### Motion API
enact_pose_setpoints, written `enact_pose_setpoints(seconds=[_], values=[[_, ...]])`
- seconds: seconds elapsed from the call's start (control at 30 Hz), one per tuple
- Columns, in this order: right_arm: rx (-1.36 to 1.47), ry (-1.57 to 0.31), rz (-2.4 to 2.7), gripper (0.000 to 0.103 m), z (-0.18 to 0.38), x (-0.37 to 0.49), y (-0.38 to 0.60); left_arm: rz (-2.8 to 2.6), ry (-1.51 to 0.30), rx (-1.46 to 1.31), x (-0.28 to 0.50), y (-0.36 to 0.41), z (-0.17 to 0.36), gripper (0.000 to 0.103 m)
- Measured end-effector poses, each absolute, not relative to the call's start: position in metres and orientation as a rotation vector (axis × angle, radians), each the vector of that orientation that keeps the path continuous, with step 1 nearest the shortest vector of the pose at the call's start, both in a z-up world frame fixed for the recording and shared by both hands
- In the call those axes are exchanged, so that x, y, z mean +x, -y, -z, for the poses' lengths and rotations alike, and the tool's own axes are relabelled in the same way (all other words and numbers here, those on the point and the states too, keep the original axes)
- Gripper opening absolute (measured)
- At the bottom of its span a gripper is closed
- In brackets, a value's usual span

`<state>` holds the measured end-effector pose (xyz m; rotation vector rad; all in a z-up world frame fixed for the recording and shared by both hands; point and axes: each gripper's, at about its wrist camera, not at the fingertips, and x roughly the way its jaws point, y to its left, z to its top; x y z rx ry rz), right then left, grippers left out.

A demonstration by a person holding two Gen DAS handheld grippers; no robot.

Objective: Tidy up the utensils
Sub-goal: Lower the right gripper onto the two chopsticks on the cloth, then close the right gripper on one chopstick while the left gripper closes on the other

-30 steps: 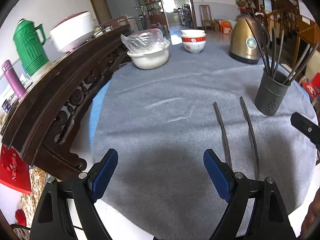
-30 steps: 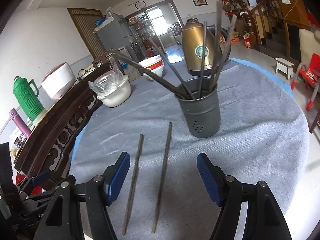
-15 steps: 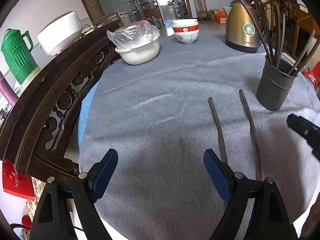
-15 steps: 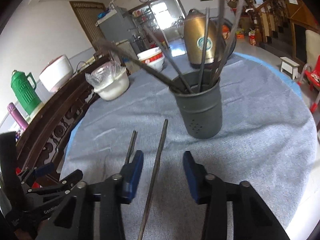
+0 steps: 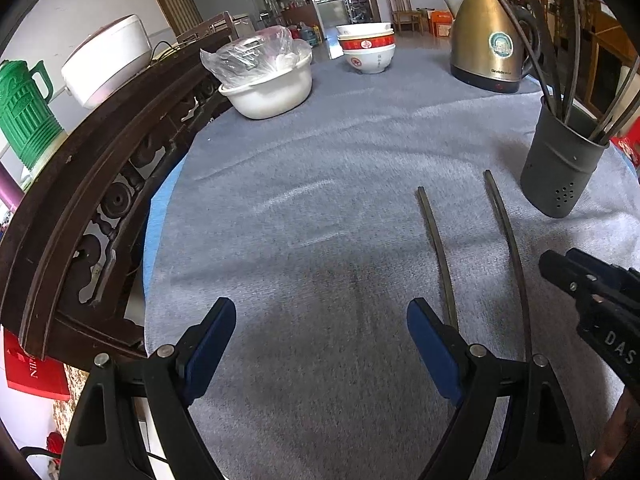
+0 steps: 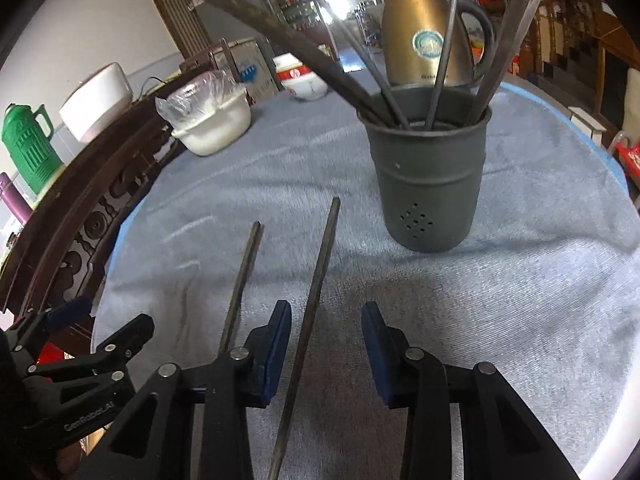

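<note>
Two dark chopsticks lie side by side on the grey table cloth. The left chopstick runs just outside my left gripper's right finger. My left gripper is wide open over bare cloth with nothing between its fingers. The right chopstick passes between the fingers of my right gripper. Its jaws stand narrowed, with a gap on both sides of the stick. A grey utensil holder with several chopsticks in it stands just beyond.
A brass kettle, stacked bowls and a white basin with a plastic bag stand at the far side. A dark carved wooden rail borders the table on the left, with a green thermos behind it.
My right gripper's jaws have narrowed and it has come down and forward, so the right chopstick now lies between its fingers. My left gripper edged forward and lower, still open.
</note>
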<state>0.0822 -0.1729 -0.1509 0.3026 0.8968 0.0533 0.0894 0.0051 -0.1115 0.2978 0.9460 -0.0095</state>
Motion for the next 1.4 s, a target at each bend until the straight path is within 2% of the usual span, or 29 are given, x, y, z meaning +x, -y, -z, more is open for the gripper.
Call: enact_pose_setpoints(seconds=[0.23, 0.47, 0.53, 0.67, 0.8, 1.03, 1.07, 1.1, 1.13, 1.4], values=[[0.284, -0.940, -0.048, 0.039, 0.160, 0.093, 0.169, 0.013, -0.968, 0.295, 0.099, -0.005, 0.118, 0.088], [0.268, -0.988, -0.038, 0.031, 0.169, 0.106, 0.169, 0.024, -0.981, 0.293, 0.111, -0.002, 0.121, 0.088], [0.257, -0.992, -0.033, 0.028, 0.167, 0.108, 0.169, 0.028, -0.984, 0.290, 0.114, -0.001, 0.121, 0.088], [0.207, -1.009, -0.040, 0.012, 0.168, 0.111, 0.166, 0.050, -1.000, 0.277, 0.121, 0.000, 0.123, 0.088], [0.202, -1.018, -0.039, 0.005, 0.174, 0.108, 0.172, 0.136, -1.089, 0.204, 0.130, -0.002, 0.131, 0.088], [0.305, -1.037, -0.059, 0.005, 0.174, 0.103, 0.195, 0.257, -1.210, 0.068, 0.142, -0.005, 0.139, 0.088], [0.342, -1.036, -0.074, 0.006, 0.173, 0.102, 0.199, 0.260, -1.218, 0.060, 0.143, -0.005, 0.140, 0.088], [0.369, -1.024, -0.085, 0.012, 0.171, 0.101, 0.201, 0.266, -1.230, 0.051, 0.145, -0.005, 0.142, 0.088], [0.395, -1.004, -0.089, 0.012, 0.167, 0.101, 0.204, 0.274, -1.239, 0.047, 0.147, -0.003, 0.142, 0.088], [0.404, -0.994, -0.130, 0.013, 0.159, 0.110, 0.198, 0.275, -1.239, 0.038, 0.173, -0.001, 0.136, 0.087]])
